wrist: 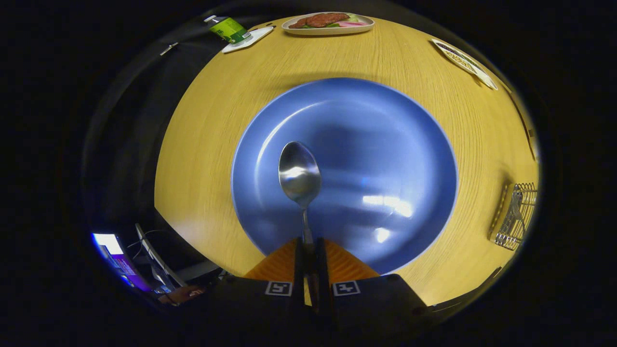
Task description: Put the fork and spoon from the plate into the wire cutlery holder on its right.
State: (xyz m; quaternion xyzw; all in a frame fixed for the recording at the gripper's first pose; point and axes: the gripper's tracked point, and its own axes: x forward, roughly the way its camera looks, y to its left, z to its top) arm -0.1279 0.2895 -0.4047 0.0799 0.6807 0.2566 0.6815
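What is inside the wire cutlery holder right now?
A metal fork seems to stand in the wire cutlery holder; small and distorted, so unsure. The steel spoon is held in the gripper, over the blue plate.

The hand-held gripper (308, 250) has two narrow upright fingers (298, 262) set close side by side, each backed by a ridged, wedge-shaped panel that widens toward the body. Behind them sits a broad black housing with rounded shoulders. On its front edge, one by each finger, are two small square white markers printed with black blocky patterns. The housing's lower part is too dark to make out.
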